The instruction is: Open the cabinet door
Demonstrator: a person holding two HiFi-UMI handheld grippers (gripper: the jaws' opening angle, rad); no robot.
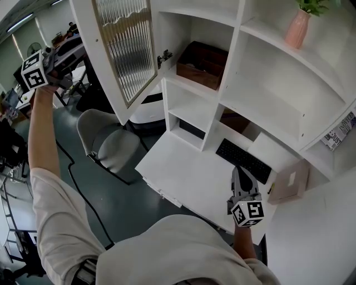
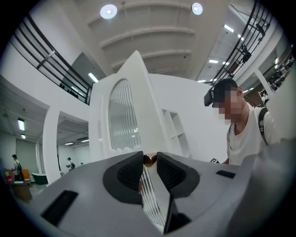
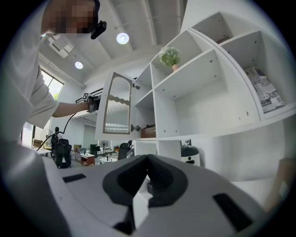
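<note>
Left gripper (image 2: 148, 158) pinches the small brass knob (image 2: 150, 160) of the cabinet door (image 1: 125, 50) — that door stands swung wide open from the white cabinet (image 1: 267, 72). Right gripper (image 1: 237, 173) — jaws pressed together, empty — hangs over the desk (image 1: 183, 167).

Cut off by the top edge of the head view: the cabinet door (image 1: 125, 50), and the green plant (image 1: 312, 5) in the pink vase (image 1: 296, 29), down to just a few leaves. Cut off at the right edge: a printed paper (image 1: 339, 132) on a shelf, print too small to read. Mostly hidden under a shelf board: a brown thing (image 1: 236, 119), no telling what. Squeezed between the jaws of the left gripper (image 2: 149, 157): a small gold knob (image 2: 149, 160), only its tip peeking out. Far off in that view: tiny people (image 2: 69, 163), too small to tell more.
</note>
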